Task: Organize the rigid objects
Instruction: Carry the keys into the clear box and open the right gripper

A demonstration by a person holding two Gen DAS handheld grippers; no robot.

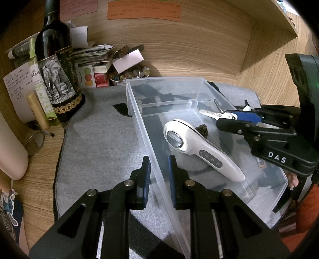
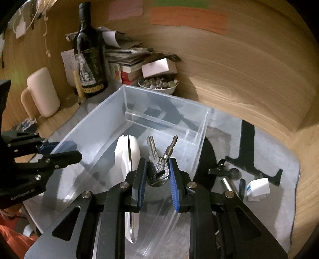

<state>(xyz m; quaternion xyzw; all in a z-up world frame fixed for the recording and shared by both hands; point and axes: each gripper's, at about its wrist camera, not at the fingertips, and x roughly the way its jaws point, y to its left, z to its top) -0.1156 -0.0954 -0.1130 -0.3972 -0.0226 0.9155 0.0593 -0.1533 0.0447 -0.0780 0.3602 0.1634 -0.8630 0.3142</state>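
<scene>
Keys pinched in right gripper over bin, left gripper spread astride wall

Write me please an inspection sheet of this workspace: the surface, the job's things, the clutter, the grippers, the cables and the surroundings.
Surface: grey mat on a wooden desk.
Job's things: clear plastic bin holds a white handheld device; bunch of keys held over the bin.
Clutter: wine bottle, paper stack, bowl of beads, white eraser, beige mug.
Grippers: left gripper straddles the bin's wall, jaws apart; right gripper clamps the keys.
Cables: nothing seen.
Surroundings: wooden back panel with sticky notes.
</scene>
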